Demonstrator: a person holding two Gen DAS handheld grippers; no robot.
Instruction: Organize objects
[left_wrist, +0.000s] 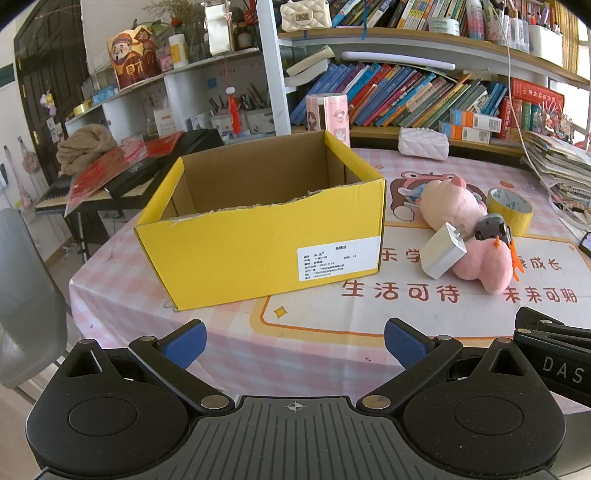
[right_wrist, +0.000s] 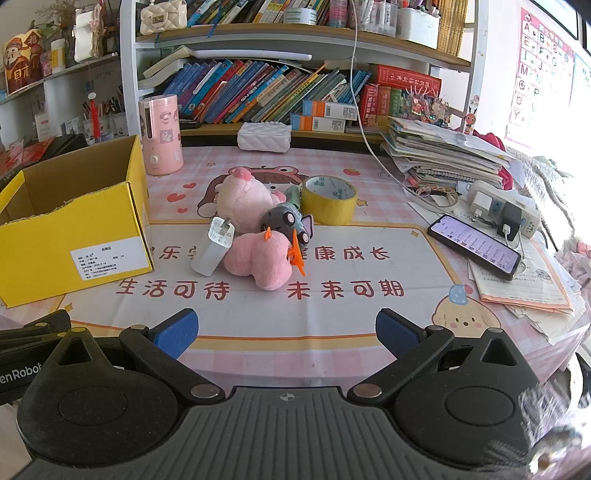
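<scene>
Both your left hand-held gripper (left_wrist: 294, 341) and right hand-held gripper (right_wrist: 287, 332) gape empty above the worktop (right_wrist: 258, 314); the box (left_wrist: 258, 236) sits left of the plush (right_wrist: 258, 262).

Cardboard box (right_wrist: 74, 221) on the left, charger (right_wrist: 213, 246) leaning on the plush toy (right_wrist: 258, 258) beside it, toy car (right_wrist: 286, 223) and tape roll (right_wrist: 330, 199) behind, phone (right_wrist: 474, 245) far right

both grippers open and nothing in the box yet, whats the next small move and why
Probably ease the right gripper forward toward the white charger. It leans on the pink plush at the near edge of the pile, the jaws stand open and empty, and the yellow box sits just left of it.
</scene>
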